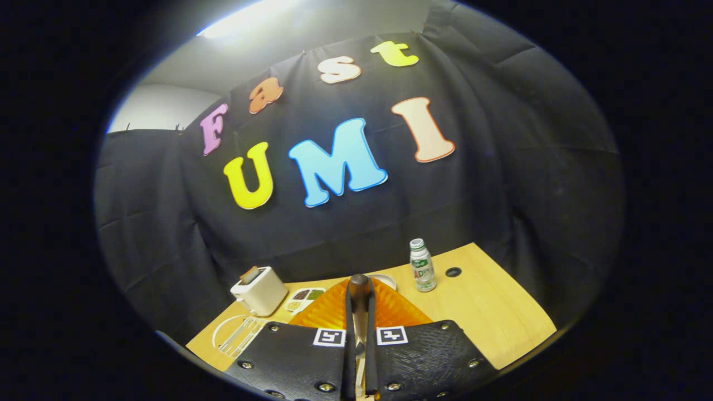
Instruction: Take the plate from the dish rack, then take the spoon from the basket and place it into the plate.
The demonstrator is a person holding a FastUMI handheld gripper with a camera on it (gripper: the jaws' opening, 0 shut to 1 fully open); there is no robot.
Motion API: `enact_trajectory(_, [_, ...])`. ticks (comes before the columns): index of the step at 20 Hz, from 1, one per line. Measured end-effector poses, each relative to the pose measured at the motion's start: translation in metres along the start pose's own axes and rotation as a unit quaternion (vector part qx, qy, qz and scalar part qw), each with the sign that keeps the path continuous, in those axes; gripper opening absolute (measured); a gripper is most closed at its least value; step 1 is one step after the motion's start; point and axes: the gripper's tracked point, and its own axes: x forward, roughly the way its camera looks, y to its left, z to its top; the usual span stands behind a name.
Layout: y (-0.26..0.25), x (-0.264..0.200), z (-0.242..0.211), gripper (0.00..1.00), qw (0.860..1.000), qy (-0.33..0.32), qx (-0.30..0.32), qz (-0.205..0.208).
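My gripper [360, 336] is shut on the spoon [359, 289], which stands upright between the two fingers. The spoon's dark rounded end sticks out ahead of the fingertips and its pale shaft runs down between them. Just beyond the fingers lies the orange ribbed plate [392, 311] on the wooden table [490, 312], and the spoon's end is over the plate's middle. The fingers cover the plate's near part. A white wire dish rack [238, 333] lies flat to the left of the fingers.
A white toaster [260, 289] stands left of the plate, with a small divided dish of food [304, 298] beside it. A white rim [385, 278] peeks out behind the plate. A small bottle [423, 266] stands to the right, near a round hole [453, 272] in the tabletop.
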Motion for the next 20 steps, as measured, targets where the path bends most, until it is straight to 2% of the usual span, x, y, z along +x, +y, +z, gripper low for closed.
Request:
enact_trajectory(5, [0.073,-0.026,-0.043,0.06,0.996,0.043,-0.035,0.077])
enact_trajectory(9, [0.114,-0.037,-0.078,0.06,0.989,0.072,-0.057,0.119])
enact_trajectory(16, [0.158,-0.052,-0.148,0.06,0.974,0.1,-0.131,0.153])
enact_trajectory(20, [0.172,-0.062,-0.185,0.06,0.966,0.123,-0.151,0.171])
